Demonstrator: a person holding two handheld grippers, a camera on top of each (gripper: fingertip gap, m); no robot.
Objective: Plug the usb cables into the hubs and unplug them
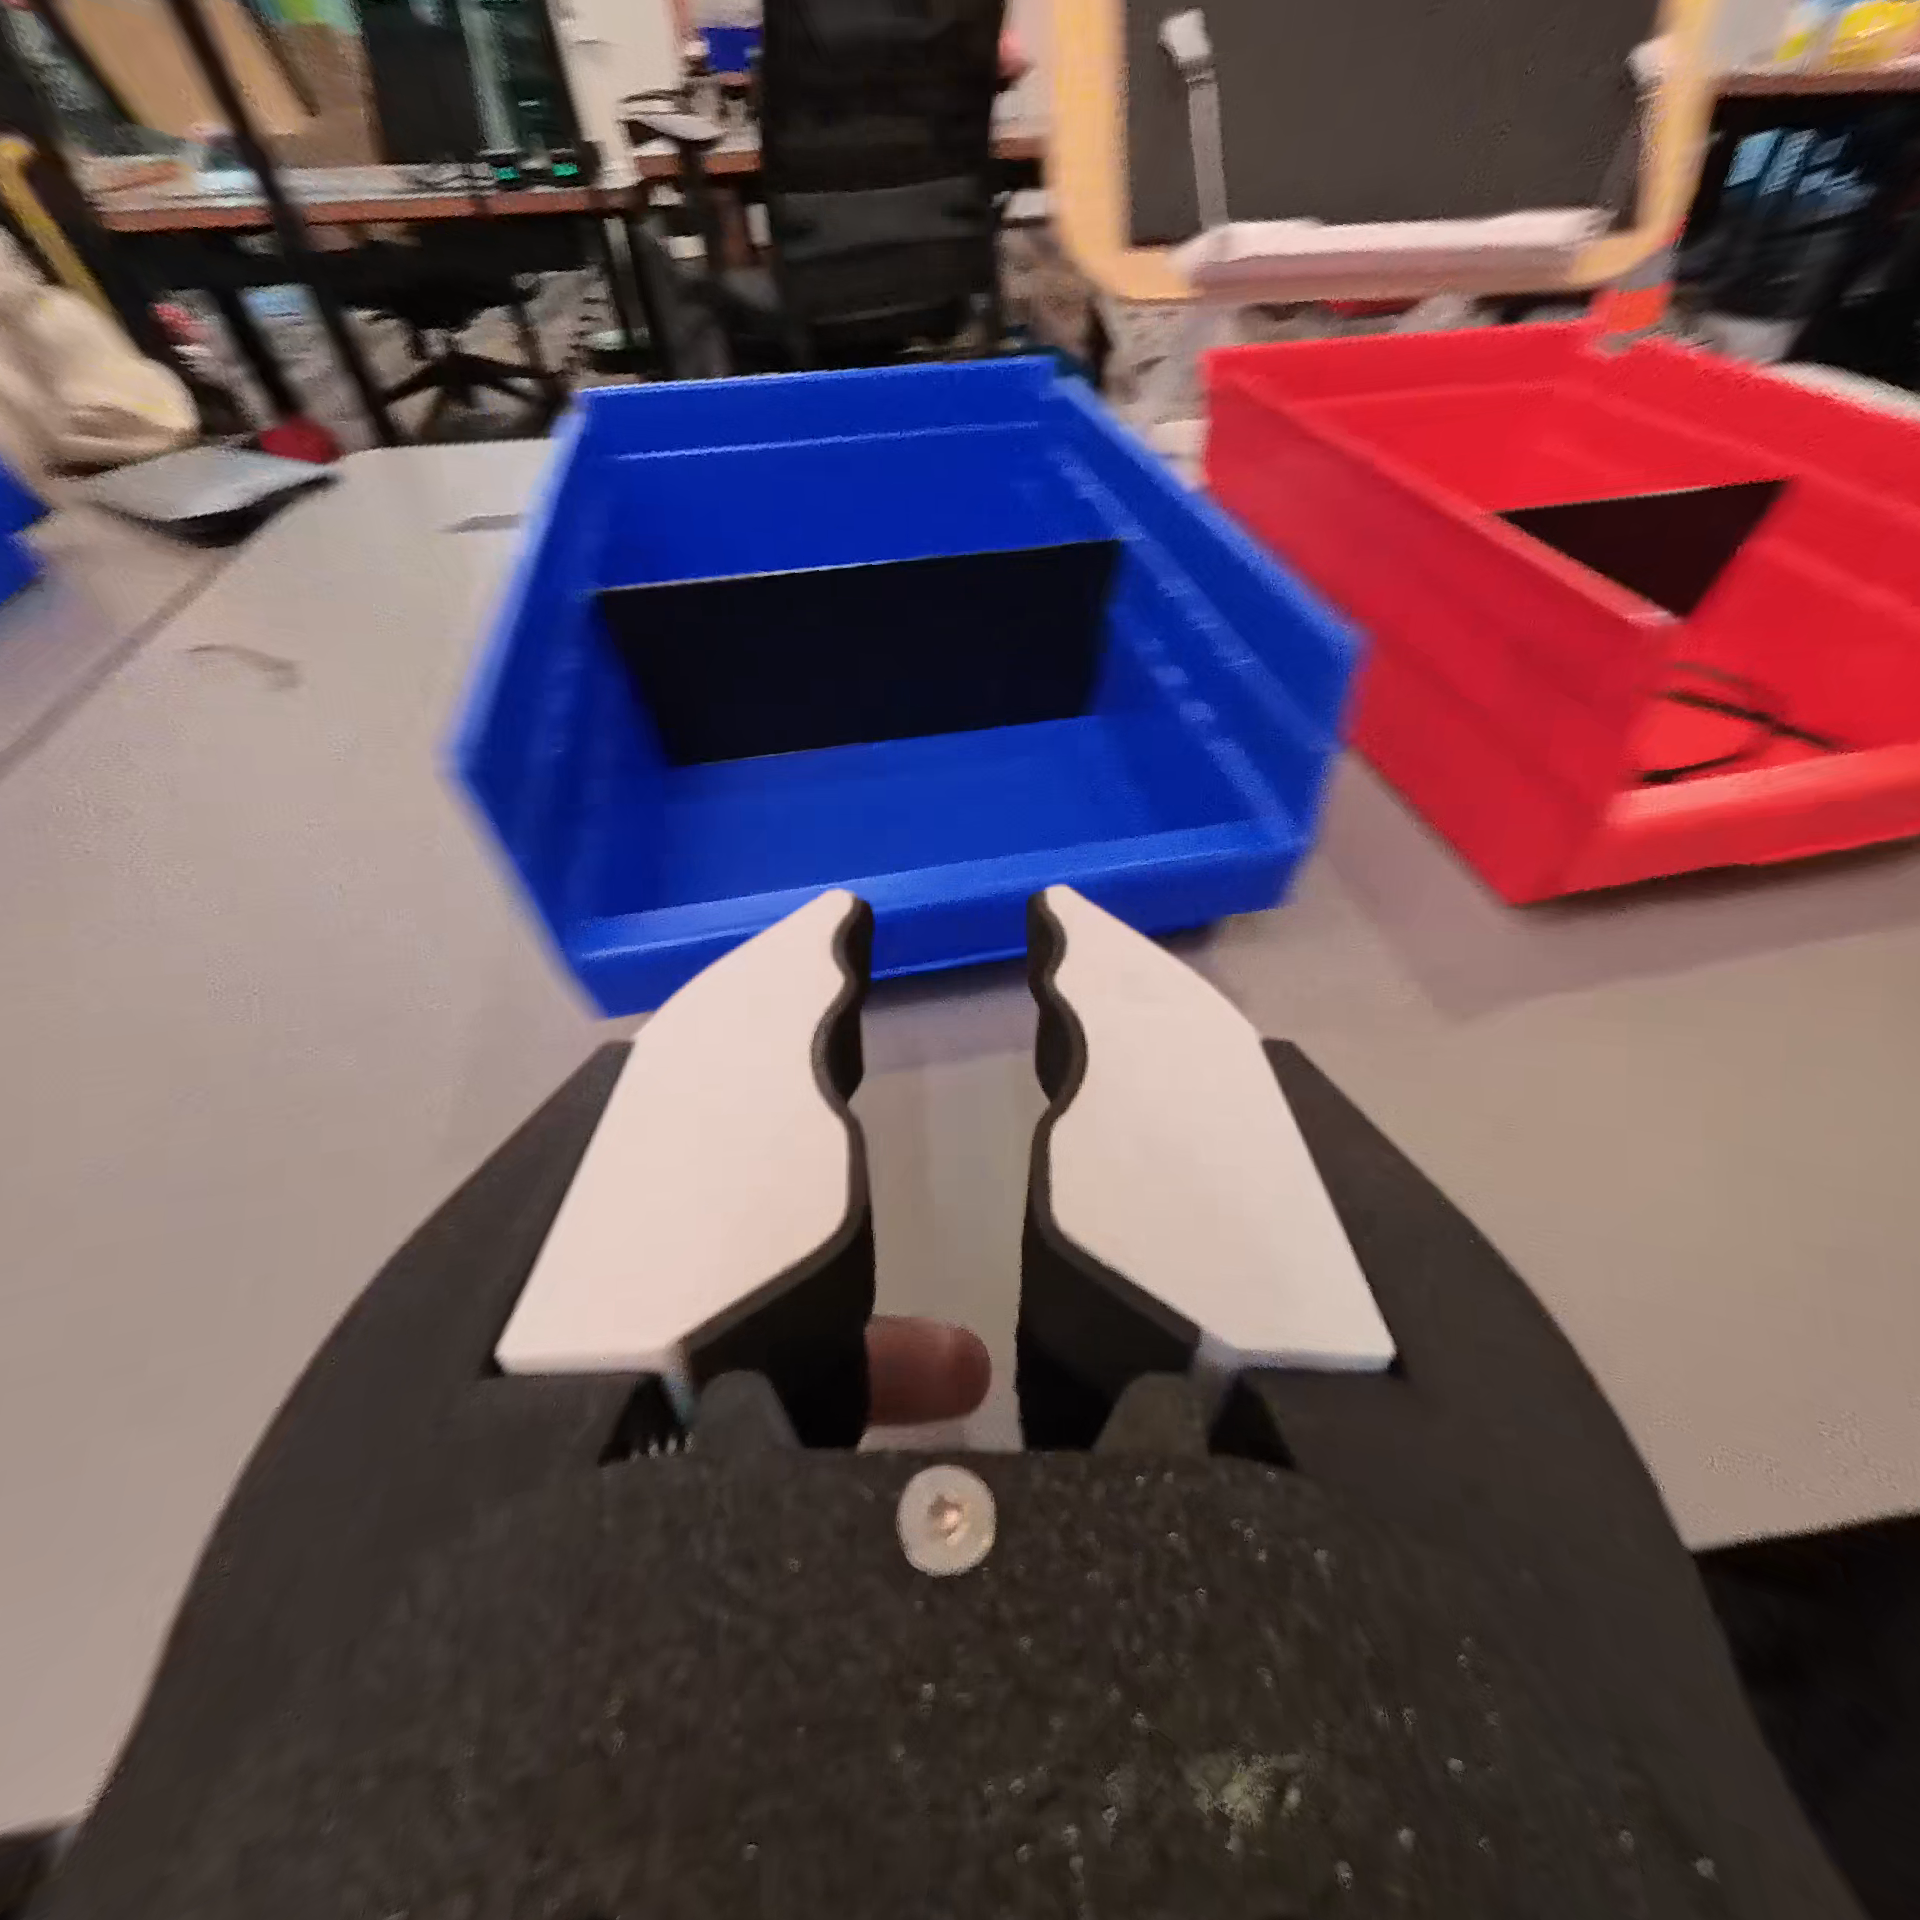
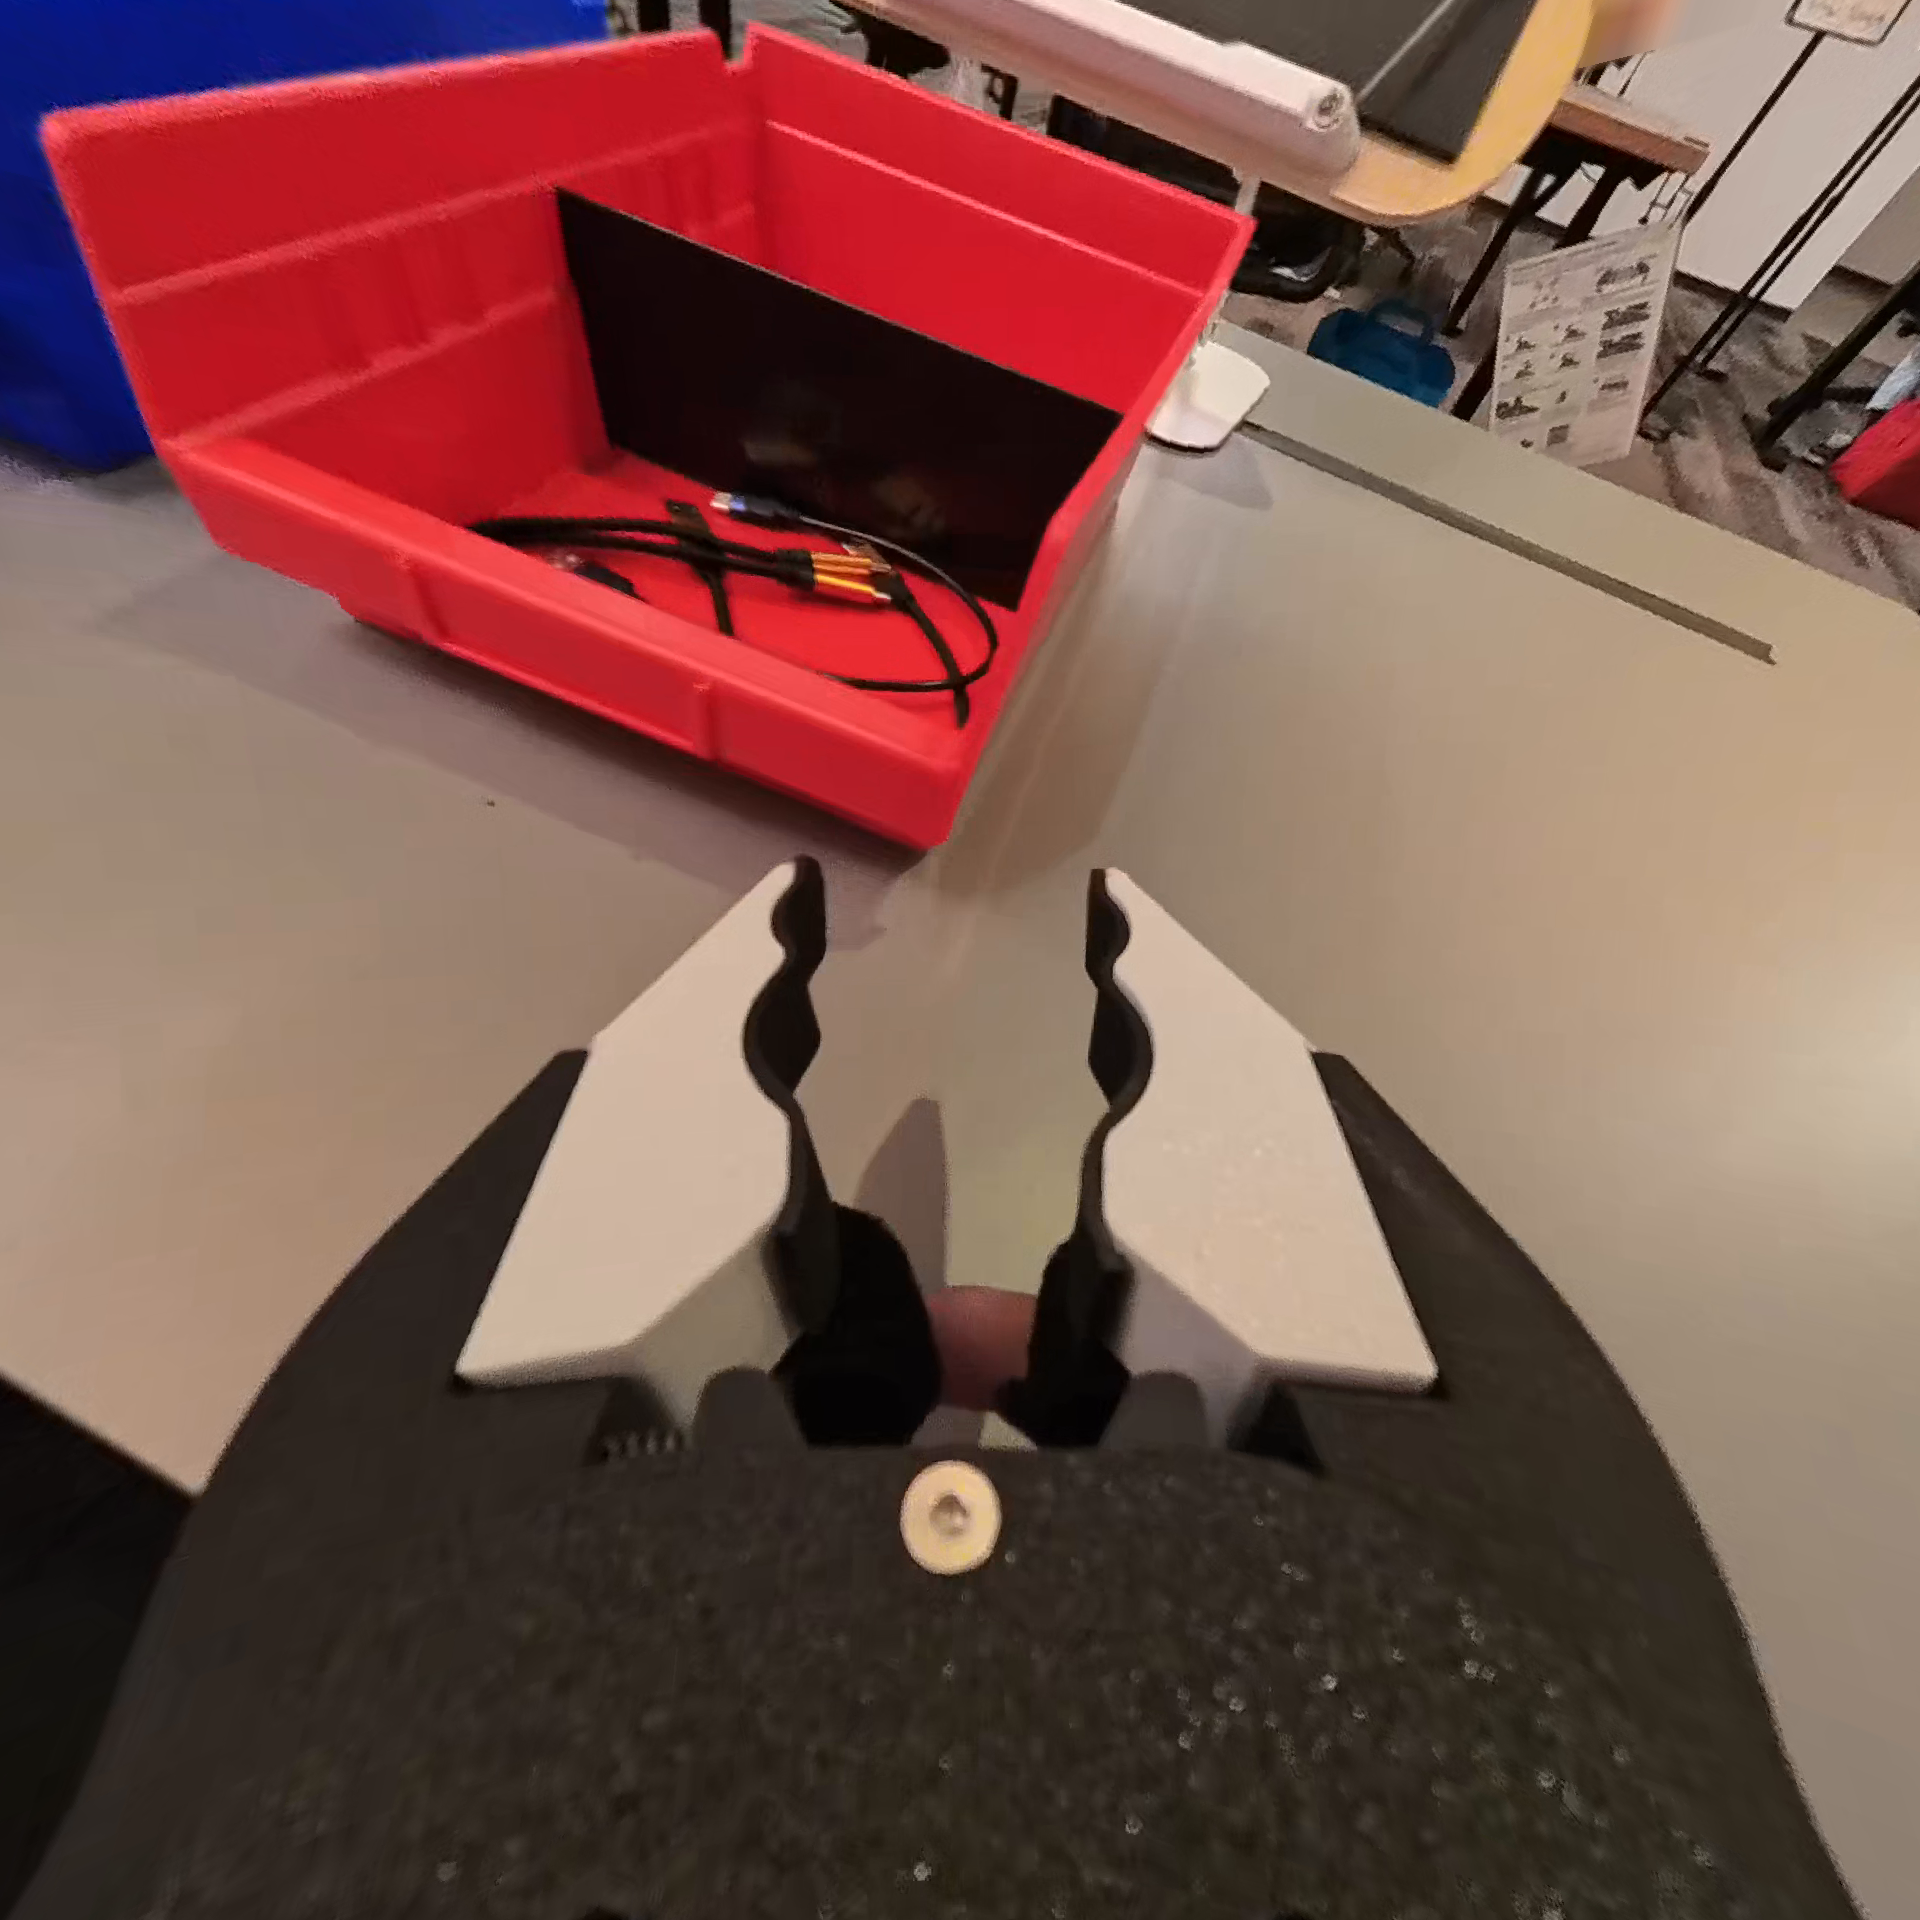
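Black USB cables (image 2: 821,582) with gold and blue plugs lie tangled in the front of a red bin (image 2: 312,260). A bit of black cable (image 1: 1745,717) also shows in the red bin (image 1: 1455,665) in the left wrist view. My right gripper (image 2: 954,894) is open and empty above the grey table, short of the red bin's front corner. My left gripper (image 1: 948,914) is open and empty, just in front of a blue bin (image 1: 520,748) whose front part looks empty. I see no hub in either view.
Each bin has a black divider across it (image 1: 862,644) (image 2: 831,416). The bins stand side by side on the grey table (image 1: 260,1039), which has a seam (image 2: 1507,540) at the right. Desks, chairs and a lamp base (image 2: 1210,400) stand beyond the table. The left gripper's tips are roughly 40 centimetres from the right gripper's.
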